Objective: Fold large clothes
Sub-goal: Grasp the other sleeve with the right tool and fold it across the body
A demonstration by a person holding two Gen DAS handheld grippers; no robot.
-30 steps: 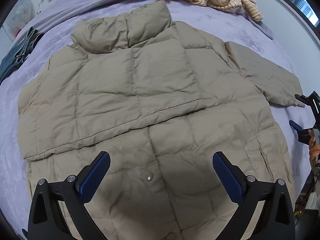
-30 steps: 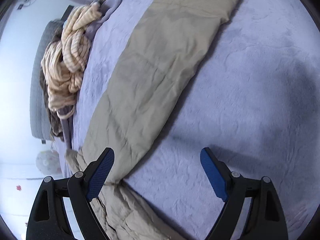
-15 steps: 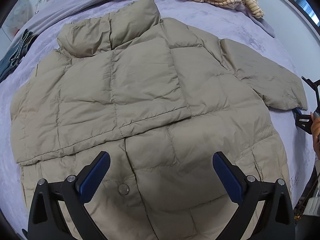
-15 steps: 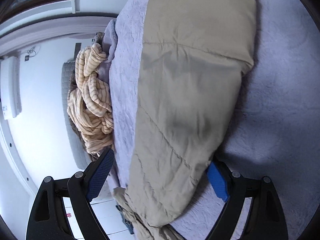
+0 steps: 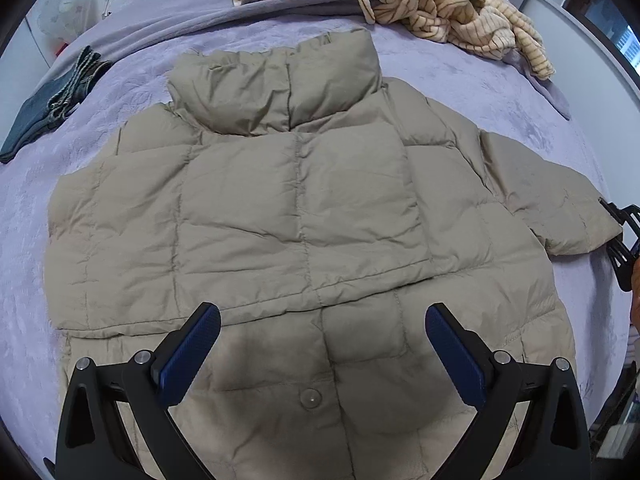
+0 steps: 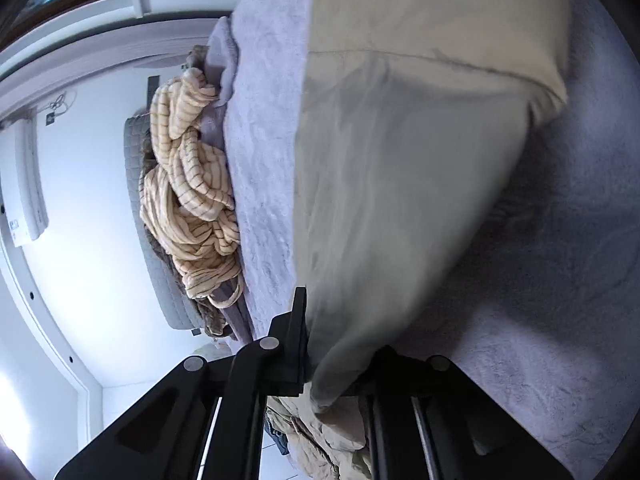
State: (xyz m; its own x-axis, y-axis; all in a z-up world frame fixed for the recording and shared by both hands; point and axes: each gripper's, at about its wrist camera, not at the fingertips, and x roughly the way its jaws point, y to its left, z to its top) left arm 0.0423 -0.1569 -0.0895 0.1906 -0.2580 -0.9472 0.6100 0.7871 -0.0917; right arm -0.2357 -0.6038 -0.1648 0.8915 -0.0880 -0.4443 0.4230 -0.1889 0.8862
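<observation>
On the lavender bed, the right tool is closing on the puffer jacket's sleeve cuff; the left tool hovers wide open, empty, striped garment beyond.

We see a lavender bedspread across the bed, a striped cream garment heaped at its far edge, folded dark jeans at left, and a white fan beyond.

no readable text, labels, brands or numbers anywhere
</observation>
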